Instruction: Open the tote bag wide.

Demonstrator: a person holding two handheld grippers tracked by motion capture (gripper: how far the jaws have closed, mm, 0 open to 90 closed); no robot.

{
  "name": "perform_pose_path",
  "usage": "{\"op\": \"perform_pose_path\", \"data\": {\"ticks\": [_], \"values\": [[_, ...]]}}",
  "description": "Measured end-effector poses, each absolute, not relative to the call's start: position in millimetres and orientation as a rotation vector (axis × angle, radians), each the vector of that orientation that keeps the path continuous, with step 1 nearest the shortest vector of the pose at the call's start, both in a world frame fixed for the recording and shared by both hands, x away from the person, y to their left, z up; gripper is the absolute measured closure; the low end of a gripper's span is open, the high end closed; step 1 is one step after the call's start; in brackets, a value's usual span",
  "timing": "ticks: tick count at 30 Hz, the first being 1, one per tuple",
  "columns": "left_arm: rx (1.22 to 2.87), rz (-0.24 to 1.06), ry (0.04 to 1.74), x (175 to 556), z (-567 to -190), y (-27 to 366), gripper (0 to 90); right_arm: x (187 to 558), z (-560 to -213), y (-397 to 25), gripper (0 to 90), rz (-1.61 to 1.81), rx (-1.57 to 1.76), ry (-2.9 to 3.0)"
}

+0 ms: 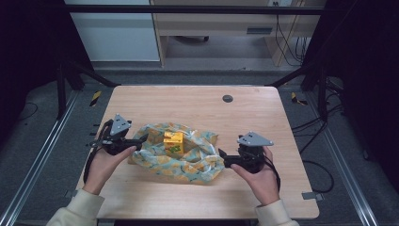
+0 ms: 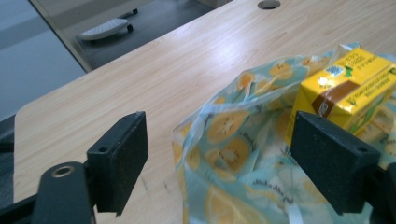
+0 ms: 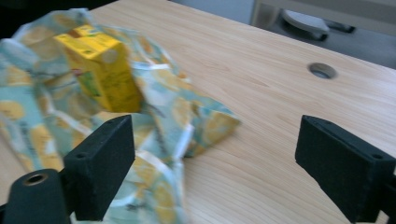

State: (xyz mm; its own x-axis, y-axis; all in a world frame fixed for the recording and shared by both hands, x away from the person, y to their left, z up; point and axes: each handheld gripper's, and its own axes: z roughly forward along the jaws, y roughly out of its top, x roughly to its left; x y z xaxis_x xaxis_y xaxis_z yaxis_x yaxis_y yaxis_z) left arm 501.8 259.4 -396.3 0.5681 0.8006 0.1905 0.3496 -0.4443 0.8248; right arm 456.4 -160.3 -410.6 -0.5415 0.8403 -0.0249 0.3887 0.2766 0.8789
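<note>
Working surface first: wooden table (image 1: 197, 101), with a round grommet hole (image 1: 227, 98) near its far edge, bare apart from the bundle at centre-front.

Patterned cloth (image 1: 188, 160), pale blue with orange citrus print, lies rumpled and spread open across the middle of the table. Folds are bunched up around its centre, likely because it serves as a wrap and its edges have been drawn partway in.

Yellow carton (image 1: 173, 143) stands upright on the middle of the cloth, touching it, fabric rising loosely on all sides. Centred placement suits wrapping: corners can be pulled over it evenly.

Left gripper (image 1: 137, 142) sits at the cloth's left edge, jaws wide apart and holding nothing. In the left gripper view, a cloth fold (image 2: 224, 154) lies between the jaws, carton just beyond.

Right gripper (image 1: 222, 157) sits at the cloth's right edge, jaws also wide and empty; in the right gripper view, the nearest cloth corner (image 3: 219, 123) lies ahead between them.

Judgement: each gripper is lined up to take an opposite edge.
</note>
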Motion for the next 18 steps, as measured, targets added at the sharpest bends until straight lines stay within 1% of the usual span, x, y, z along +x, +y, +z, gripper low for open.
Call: {"op": "perform_pose_path", "data": {"ticks": [5,10,14,18], "values": [[2.070,0.747,0.958,493,-404,275,13.9,458,-417,-187,7.9,1.164,1.189,2.027],[2.109,0.735,1.042,489,-421,297,10.6,461,-433,-208,6.6,1.107,1.270,2.038],[2.098,0.708,1.122,490,-436,313,9.0,464,-444,-221,6.6,1.077,1.337,2.035],[2.100,0.684,1.142,489,-447,323,7.7,467,-448,-234,6.8,1.106,1.406,2.000]]}}
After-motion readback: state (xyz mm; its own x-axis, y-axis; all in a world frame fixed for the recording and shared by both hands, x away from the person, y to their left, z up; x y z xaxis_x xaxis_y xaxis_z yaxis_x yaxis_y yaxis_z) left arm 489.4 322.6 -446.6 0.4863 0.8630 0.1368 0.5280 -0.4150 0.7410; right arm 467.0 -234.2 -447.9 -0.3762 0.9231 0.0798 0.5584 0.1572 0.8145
